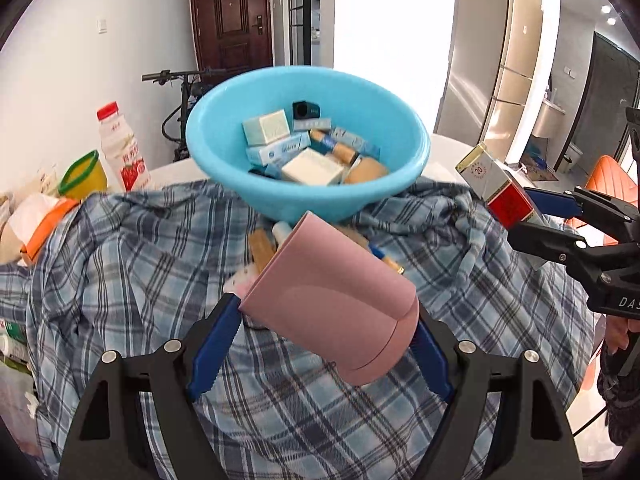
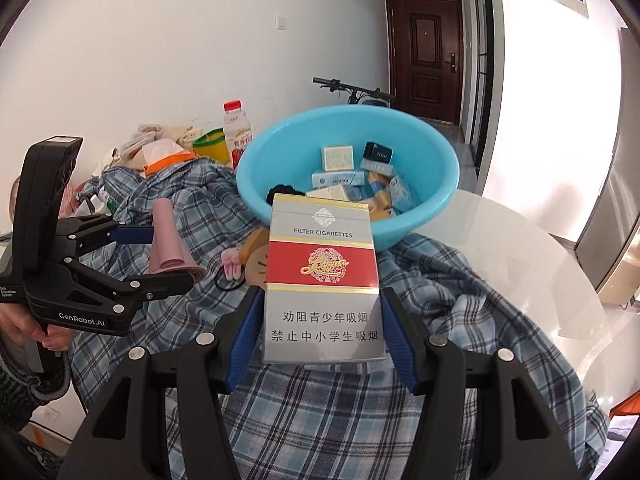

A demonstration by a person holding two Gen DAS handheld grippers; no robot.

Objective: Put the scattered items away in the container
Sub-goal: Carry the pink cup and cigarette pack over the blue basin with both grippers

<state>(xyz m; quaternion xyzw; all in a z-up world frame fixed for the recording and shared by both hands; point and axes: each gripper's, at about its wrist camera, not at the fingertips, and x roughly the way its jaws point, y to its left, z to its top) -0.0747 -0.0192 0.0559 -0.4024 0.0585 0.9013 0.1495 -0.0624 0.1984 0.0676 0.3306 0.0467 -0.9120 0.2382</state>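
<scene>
A tilted pink cup (image 1: 332, 292) sits between the blue pads of my left gripper (image 1: 324, 308), which is shut on it above the plaid cloth (image 1: 140, 260). My right gripper (image 2: 322, 296) is shut on a red and silver cigarette pack (image 2: 322, 264), held upright just in front of the blue basin (image 2: 440, 148). The basin (image 1: 208, 148) holds several small boxes and tubes. On the cloth beside it lie a round wooden piece (image 2: 256, 264), a small pink item (image 2: 232, 264) and a black hair band (image 2: 224, 284). From the left wrist, the right gripper (image 1: 520, 216) and its pack (image 1: 496, 184) are at the right edge.
A red-capped drink bottle (image 1: 120, 148), a yellow cup with a green rim (image 1: 84, 176) and an orange tissue box (image 1: 44, 216) stand at the back left. The round glass table (image 2: 540, 248) shows bare to the right of the cloth. A bicycle and a door lie beyond.
</scene>
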